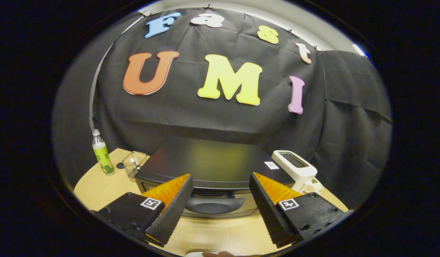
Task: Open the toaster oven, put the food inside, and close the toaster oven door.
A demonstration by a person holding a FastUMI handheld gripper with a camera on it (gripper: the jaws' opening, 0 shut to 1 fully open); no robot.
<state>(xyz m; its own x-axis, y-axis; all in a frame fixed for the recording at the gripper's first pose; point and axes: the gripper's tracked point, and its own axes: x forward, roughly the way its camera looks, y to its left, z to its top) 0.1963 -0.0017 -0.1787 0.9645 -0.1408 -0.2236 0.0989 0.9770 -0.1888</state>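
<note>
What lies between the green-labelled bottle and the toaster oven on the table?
A small clear container stands between the bottle and the toaster oven, seen in the gripper view. The gripper is open.

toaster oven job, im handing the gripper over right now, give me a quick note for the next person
Gripper: open, holding nothing, fingers apart on either side of the door handle, not touching it.
Toaster oven: on the wooden table, just ahead of the fingers, door shut.
Around it: green-labelled bottle and clear basket on one side, white toaster on the other.
Food: I can't tell where it is.
Done: nothing yet.
Left: open the door, put the food in, close the door.
</note>
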